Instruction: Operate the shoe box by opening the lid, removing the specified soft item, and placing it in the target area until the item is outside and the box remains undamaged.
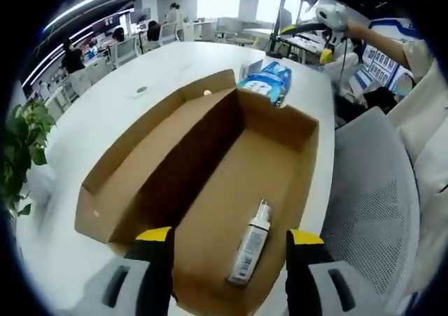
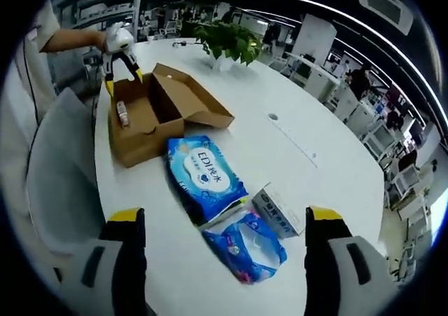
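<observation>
- Left gripper view: a potted plant stands at nine o'clock on the white bench, left of the shoe box.
- The cardboard shoe box lies open at centre, its lid folded out to the left and resting on the bench.
- A white bottle lies on the box floor near six o'clock, cap pointing toward twelve.
- The left tongs hover released over the near end of the box, yellow-tipped jaws spread wide with the bottle between them, touching nothing.
- A blue wipes pack lies on the bench just beyond the far end of the box, at about one o'clock.
- A grey mesh chair sits at three o'clock beside the bench; the right tongs show at one o'clock, held by a person's hand.

- Right gripper view: the left tongs hang at ten o'clock above the open shoe box, the bottle visible inside.
- The blue wipes pack, the soft item, lies on the bench outside the box, just beside its near end, at centre.
- A second, smaller blue pack lies near six o'clock, touching a small white carton on its right.
- The right tongs stand released, jaws wide apart over the smaller pack, gripping nothing.
- A leafy plant stands at twelve o'clock.
</observation>
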A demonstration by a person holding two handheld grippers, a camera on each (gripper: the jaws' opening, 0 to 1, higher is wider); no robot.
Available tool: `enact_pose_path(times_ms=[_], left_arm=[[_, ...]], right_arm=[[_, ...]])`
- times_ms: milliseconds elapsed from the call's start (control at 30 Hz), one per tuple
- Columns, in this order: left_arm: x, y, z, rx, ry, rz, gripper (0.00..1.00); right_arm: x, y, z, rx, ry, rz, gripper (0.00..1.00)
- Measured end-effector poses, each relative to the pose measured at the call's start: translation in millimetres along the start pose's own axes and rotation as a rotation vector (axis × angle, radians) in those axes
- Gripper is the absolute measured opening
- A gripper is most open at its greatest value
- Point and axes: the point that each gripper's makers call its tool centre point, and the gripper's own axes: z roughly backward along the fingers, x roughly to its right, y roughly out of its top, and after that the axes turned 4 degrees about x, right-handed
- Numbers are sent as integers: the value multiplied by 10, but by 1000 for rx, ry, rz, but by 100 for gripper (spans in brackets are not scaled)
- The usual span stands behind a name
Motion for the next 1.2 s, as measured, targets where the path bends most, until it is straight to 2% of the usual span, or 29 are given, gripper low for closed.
enact_pose_path(times_ms=[367, 833, 1200], left_arm=[[-47, -51, -135, -65, -57, -35, 64], [-10, -97, -294, -160, -136, -136, 65], [4, -131, -443, -236, -196, -216, 62]], right_arm=[[-220, 75, 77, 52, -31, -64, 95], [-500, 184, 169, 127, -85, -134, 96], [-657, 122, 168, 150, -108, -211, 96]])
